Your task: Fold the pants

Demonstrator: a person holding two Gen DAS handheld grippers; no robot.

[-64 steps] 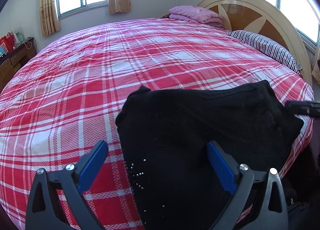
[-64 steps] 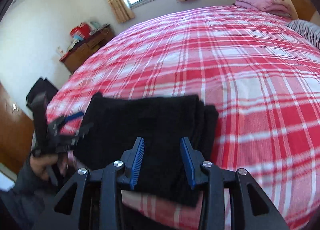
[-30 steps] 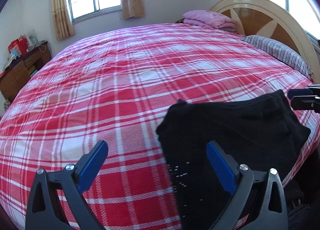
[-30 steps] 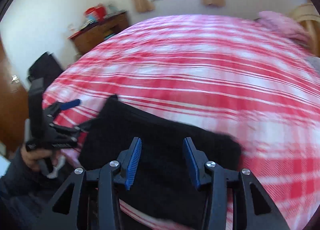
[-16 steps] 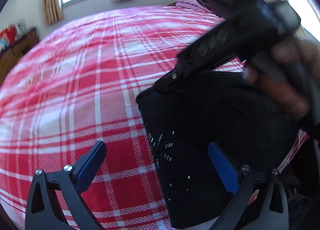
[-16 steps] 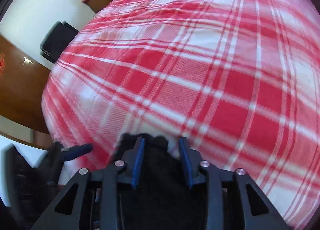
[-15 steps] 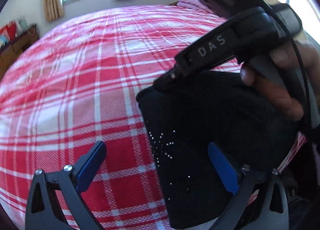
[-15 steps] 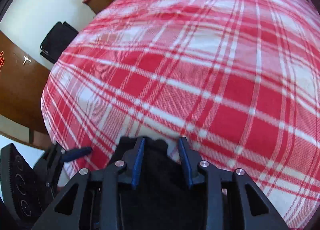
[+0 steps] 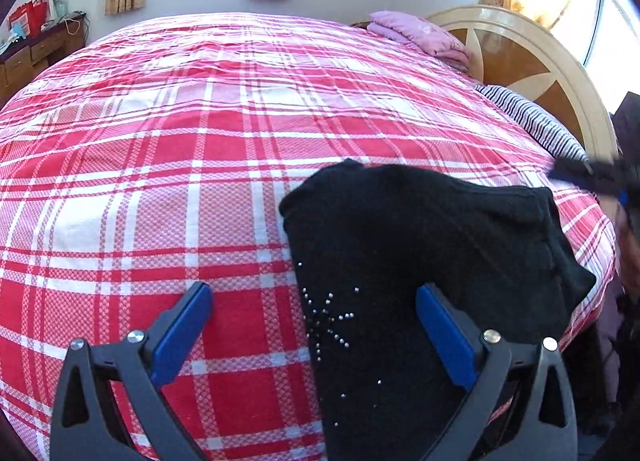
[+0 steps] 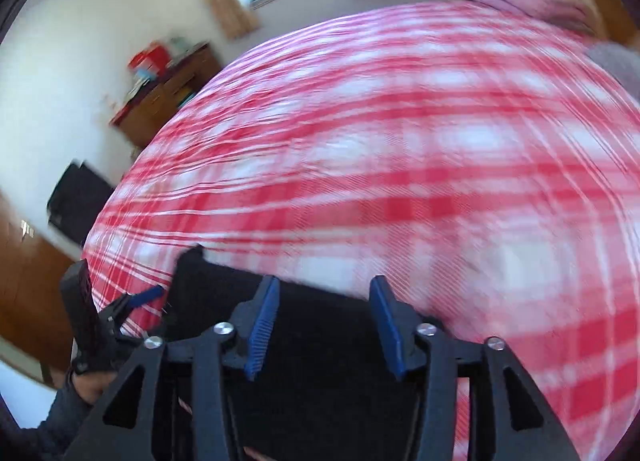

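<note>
Two grippers empty, jaws spread: left gripper (image 9: 312,325) wide over near left edge of pants (image 9: 420,261), right gripper (image 10: 324,325) above them. Pants lie folded near bed (image 9: 160,141) edge. Next: press flat, square corners gently.

Black pants (image 9: 420,261) with a silver stud starburst, right between the blue pads of the black left gripper (image 9: 316,333). Under them, a red-and-white plaid bedspread (image 9: 180,165). Ahead to the right, a pink folded blanket (image 9: 420,37) and a navy-and-white striped pillow (image 9: 532,121). Right gripper (image 10: 324,325): blue pads, black frame.
</note>
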